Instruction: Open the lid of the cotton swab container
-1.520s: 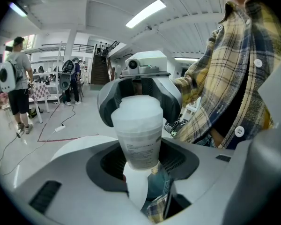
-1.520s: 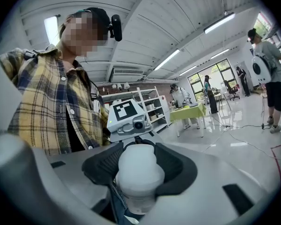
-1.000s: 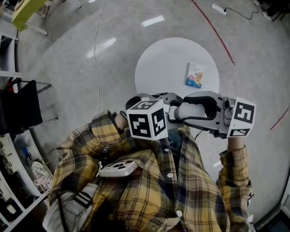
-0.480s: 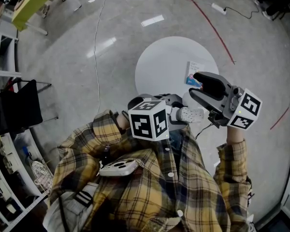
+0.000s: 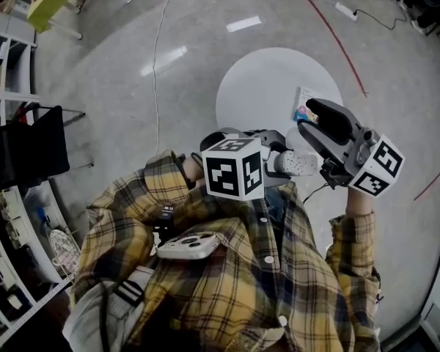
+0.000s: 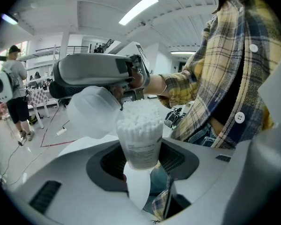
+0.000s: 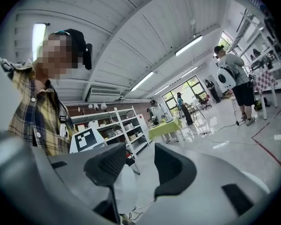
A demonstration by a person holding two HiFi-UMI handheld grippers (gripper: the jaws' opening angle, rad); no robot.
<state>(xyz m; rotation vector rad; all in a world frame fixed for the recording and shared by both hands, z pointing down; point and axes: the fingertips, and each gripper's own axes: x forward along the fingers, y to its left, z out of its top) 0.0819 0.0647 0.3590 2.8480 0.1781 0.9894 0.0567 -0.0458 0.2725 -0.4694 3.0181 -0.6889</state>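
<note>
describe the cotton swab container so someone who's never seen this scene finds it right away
Find the person's plaid shirt, then the left gripper held in front of it. Clamped between its jaws is the cotton swab container: a clear tube packed with white swab tips, its translucent lid flipped open.

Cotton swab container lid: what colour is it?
Translucent white; the lid shows best in the left gripper view.

Round white table [image 5: 264,86] standing on glossy grey floor [image 5: 132,86], bearing one small printed rectangular packet [image 5: 302,100] near its right edge
</note>
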